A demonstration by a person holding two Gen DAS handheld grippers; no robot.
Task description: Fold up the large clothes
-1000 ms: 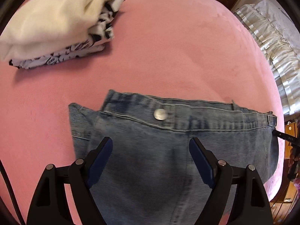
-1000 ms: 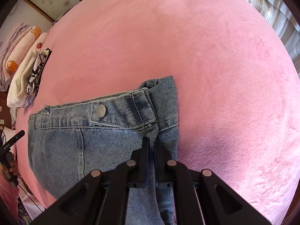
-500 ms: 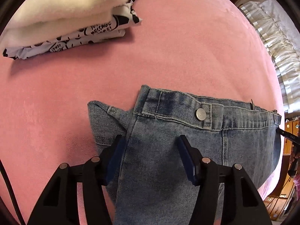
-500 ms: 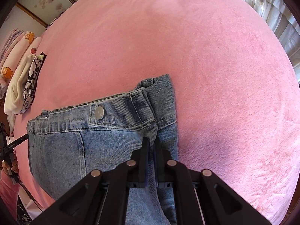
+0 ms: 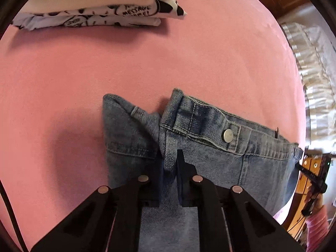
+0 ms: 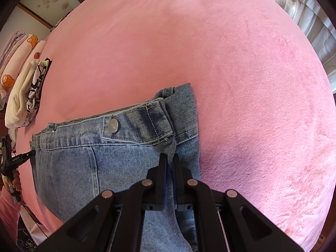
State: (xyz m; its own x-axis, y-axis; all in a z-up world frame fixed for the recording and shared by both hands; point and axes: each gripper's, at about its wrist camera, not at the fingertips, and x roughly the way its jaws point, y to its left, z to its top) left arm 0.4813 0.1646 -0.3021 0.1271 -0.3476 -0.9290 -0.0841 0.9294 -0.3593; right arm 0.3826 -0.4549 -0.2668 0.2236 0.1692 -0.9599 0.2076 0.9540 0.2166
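Blue jeans (image 5: 210, 163) lie flat on a pink bed cover (image 5: 126, 63), waistband away from me, metal button (image 5: 228, 135) showing. My left gripper (image 5: 170, 159) is closing, and its pads press a raised fold of denim just below the waistband, beside the folded-out flap. In the right wrist view the same jeans (image 6: 73, 168) and button (image 6: 113, 125) appear. There my right gripper (image 6: 169, 157) is shut on a ridge of denim under the waistband's right end.
A stack of folded clothes (image 5: 94, 10), cream on top of black-and-white print, sits at the far edge, also seen as the stack (image 6: 27, 96). A hand in a pink sleeve (image 5: 315, 226) holds a black device at the waistband's far end. Ruffled white fabric (image 5: 315, 84) hangs beyond the bed.
My left gripper slid left along the jeans toward the waistband's end and its jaws came together on a fold of denim. The right gripper kept still, shut on the denim.
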